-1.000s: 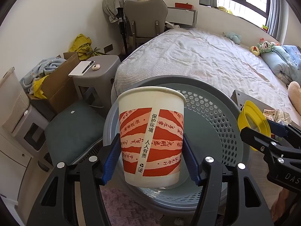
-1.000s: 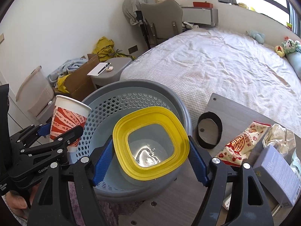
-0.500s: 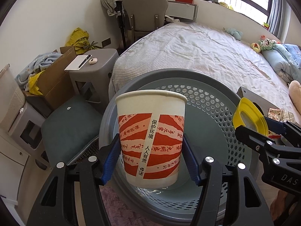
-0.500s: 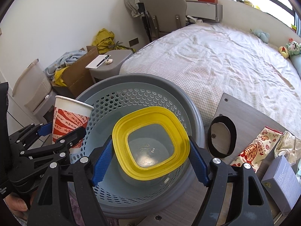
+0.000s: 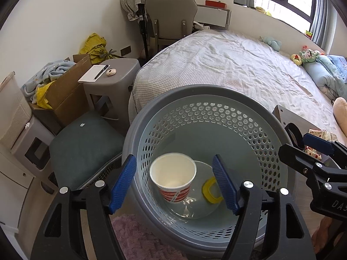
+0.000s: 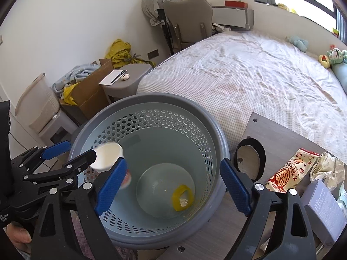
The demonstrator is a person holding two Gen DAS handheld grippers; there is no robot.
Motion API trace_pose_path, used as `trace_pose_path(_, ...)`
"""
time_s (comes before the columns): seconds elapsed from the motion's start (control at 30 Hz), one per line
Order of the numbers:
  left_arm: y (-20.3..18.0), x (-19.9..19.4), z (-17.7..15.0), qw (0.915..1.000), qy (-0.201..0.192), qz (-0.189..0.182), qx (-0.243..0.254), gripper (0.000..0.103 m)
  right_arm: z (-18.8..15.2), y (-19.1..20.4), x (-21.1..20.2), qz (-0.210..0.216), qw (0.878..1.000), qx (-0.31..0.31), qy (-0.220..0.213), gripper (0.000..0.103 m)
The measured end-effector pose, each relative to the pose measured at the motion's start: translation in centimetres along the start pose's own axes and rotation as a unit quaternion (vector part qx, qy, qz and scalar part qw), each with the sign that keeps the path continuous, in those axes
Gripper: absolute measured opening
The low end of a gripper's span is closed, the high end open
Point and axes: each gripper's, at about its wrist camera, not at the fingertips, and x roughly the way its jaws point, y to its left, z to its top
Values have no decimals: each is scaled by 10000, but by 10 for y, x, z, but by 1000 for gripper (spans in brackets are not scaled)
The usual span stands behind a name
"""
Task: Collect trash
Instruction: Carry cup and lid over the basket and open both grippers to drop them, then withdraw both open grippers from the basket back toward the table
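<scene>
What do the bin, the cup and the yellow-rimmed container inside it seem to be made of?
Bin: likely plastic, matte grey, moulded with rows of holes. Cup: probably paper, white inside, rolled rim, printed red stripes. Container: apparently clear, thin plastic with a yellow rim.

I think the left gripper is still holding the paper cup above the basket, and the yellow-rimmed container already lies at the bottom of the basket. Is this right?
Not quite. The left gripper no longer holds the paper cup: its jaws are opening and the cup is falling free inside the perforated basket, as the left wrist view shows. The yellow-rimmed container does lie at the bottom.
</scene>
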Motion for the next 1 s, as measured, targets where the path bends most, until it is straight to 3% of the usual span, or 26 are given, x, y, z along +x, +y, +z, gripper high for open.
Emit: trace_pose_path(1.0, 4, -14, -5, 9998, -123, 3, -185, 73, -7, -2, -9, -105, 9999, 37, -57, 86)
